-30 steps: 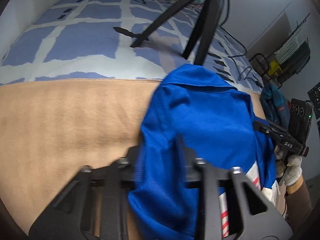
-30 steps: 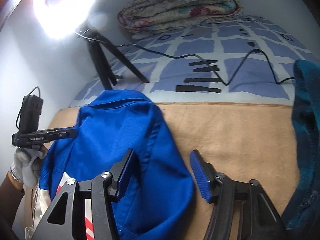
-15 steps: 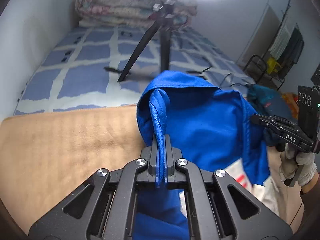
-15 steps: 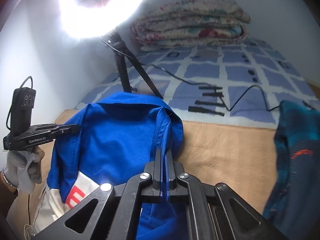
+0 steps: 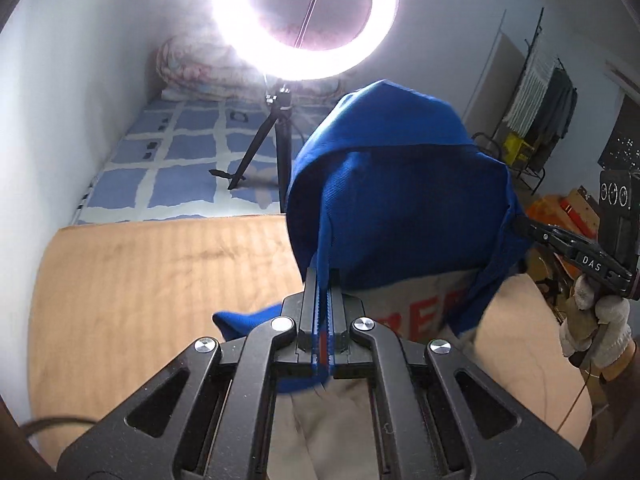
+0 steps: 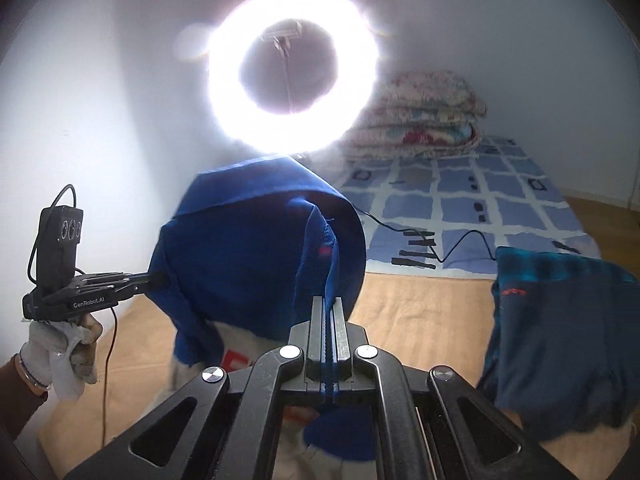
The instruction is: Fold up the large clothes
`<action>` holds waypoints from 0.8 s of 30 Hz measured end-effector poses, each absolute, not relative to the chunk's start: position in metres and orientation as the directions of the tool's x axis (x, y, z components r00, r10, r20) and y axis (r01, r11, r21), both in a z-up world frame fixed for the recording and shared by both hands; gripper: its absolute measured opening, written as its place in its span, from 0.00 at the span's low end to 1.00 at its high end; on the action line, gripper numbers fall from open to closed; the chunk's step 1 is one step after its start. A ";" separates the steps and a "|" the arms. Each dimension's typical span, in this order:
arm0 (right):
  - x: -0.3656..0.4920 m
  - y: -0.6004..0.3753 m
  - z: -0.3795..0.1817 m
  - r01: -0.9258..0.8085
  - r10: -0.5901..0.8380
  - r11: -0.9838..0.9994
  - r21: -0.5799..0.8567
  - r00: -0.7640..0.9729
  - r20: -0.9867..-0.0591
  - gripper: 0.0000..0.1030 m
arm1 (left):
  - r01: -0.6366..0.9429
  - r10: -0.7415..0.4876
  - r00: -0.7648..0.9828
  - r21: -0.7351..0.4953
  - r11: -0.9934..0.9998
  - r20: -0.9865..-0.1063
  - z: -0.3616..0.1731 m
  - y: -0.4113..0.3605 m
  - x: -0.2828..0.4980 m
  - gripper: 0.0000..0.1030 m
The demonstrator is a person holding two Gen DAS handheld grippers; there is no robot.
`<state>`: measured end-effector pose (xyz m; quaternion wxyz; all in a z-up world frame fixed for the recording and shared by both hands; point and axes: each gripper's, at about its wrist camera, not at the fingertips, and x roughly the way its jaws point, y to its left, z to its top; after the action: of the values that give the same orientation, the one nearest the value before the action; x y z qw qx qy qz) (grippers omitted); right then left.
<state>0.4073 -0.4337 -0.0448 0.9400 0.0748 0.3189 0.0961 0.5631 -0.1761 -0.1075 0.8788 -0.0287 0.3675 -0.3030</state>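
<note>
Left hand-held gripper (image 5: 322,300) pinching ribbed blue garment (image 5: 404,208), right hand-held gripper (image 6: 328,320) likewise

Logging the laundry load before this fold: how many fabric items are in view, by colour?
Blue and white garment, clamped by both hand-held grippers: 1
Dark teal garment: 1
Floral folded quilt: 1
Tan blanket: 1
Blue checked sheet: 1
Total: 5

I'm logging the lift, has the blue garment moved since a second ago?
Yes. The blue garment has risen: earlier it lay on the tan blanket, below the tripod; now its top reaches the ring light.
</note>
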 end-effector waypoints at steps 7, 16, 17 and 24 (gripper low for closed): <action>0.326 -0.403 -0.028 -0.150 0.224 0.974 0.171 0.768 -0.600 0.00 | 0.527 -0.560 0.554 -0.261 0.808 -0.616 -0.078 -0.159 0.478 0.00; 0.237 -0.374 -0.049 -0.158 0.222 0.975 0.156 0.747 -0.627 0.00 | 0.550 -0.603 0.516 -0.305 0.778 -0.608 -0.077 -0.136 0.386 0.00; 0.226 -0.371 -0.053 -0.160 0.218 0.976 0.149 0.743 -0.633 0.00 | 0.560 -0.603 0.510 -0.296 0.774 -0.614 -0.077 -0.134 0.374 0.00; 0.164 -0.363 -0.089 -0.161 0.187 0.982 0.102 0.711 -0.678 0.00 | 0.597 -0.608 0.426 -0.296 0.745 -0.670 -0.092 -0.104 0.296 0.00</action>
<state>0.1639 -0.3627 -0.0888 0.9247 0.0177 0.3685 0.0939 0.2964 -0.1041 -0.0916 0.8443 -0.0065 0.3998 -0.3567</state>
